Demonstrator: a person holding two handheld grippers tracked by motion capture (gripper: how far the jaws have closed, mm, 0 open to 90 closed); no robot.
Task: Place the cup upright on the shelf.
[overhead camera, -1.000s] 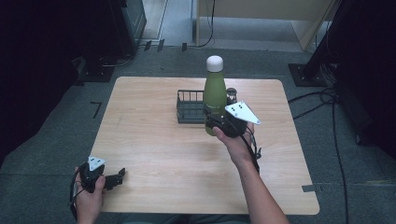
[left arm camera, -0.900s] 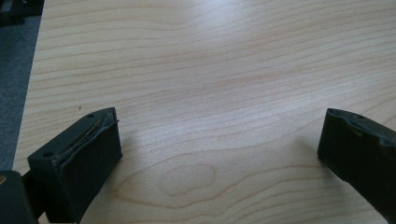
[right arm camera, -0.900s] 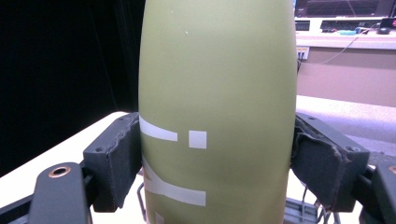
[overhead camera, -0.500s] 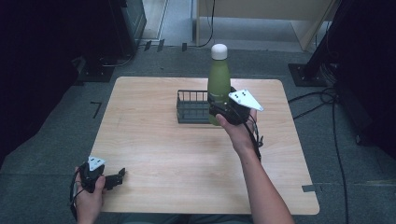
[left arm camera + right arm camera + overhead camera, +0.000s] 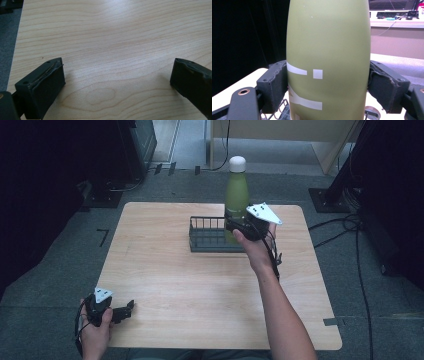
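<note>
A light wooden tabletop with rounded corners (image 5: 170,270) takes up the middle of the high view, standing on grey carpeted floor (image 5: 60,270). In the upper left of the frame a dark cabinet (image 5: 135,145) stands beside a pale strip of hard floor (image 5: 192,140), and along the top edge runs a beige wooden panel (image 5: 285,130). Black cables (image 5: 360,265) trail over the carpet at the right side, a black flat base plate (image 5: 325,200) lies at the upper right, and a small grey piece of tape (image 5: 333,321) sits at the lower right.
</note>
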